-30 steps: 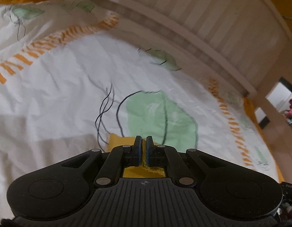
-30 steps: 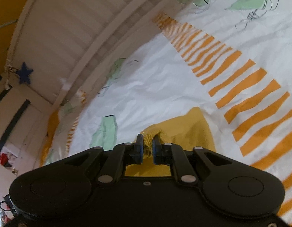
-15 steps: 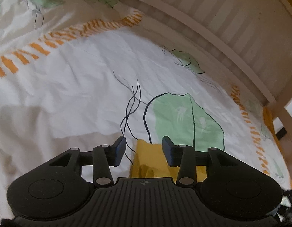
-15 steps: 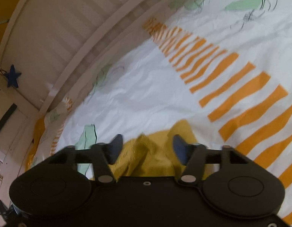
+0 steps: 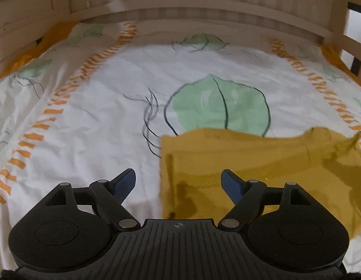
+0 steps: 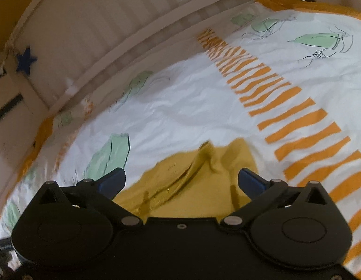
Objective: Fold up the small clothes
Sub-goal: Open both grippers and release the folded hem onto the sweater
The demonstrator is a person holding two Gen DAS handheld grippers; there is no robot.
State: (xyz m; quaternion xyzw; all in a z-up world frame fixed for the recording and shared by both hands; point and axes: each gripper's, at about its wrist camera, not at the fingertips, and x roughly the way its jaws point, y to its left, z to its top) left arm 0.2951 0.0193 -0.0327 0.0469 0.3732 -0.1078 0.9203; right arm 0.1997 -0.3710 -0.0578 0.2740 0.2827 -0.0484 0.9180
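Left gripper (image 5: 179, 183) spread, just opened | right gripper (image 6: 181, 182) likewise | yellow garment (image 5: 250, 170) below, unheld

Ahead of the black left gripper (image 5: 179, 180), whose pads (image 5: 126, 178) are blue, lies a mustard-yellow garment (image 5: 250, 170) (plain, no print). Under it the bed sheet (image 5: 98, 107) is white, printed with pale green leaves outlined in thin black lines and rows of orange dashes. Beyond the black right gripper (image 6: 181, 177), the headboard (image 6: 91, 30) is cream, and a dark blue star (image 6: 26, 60) sits on it.
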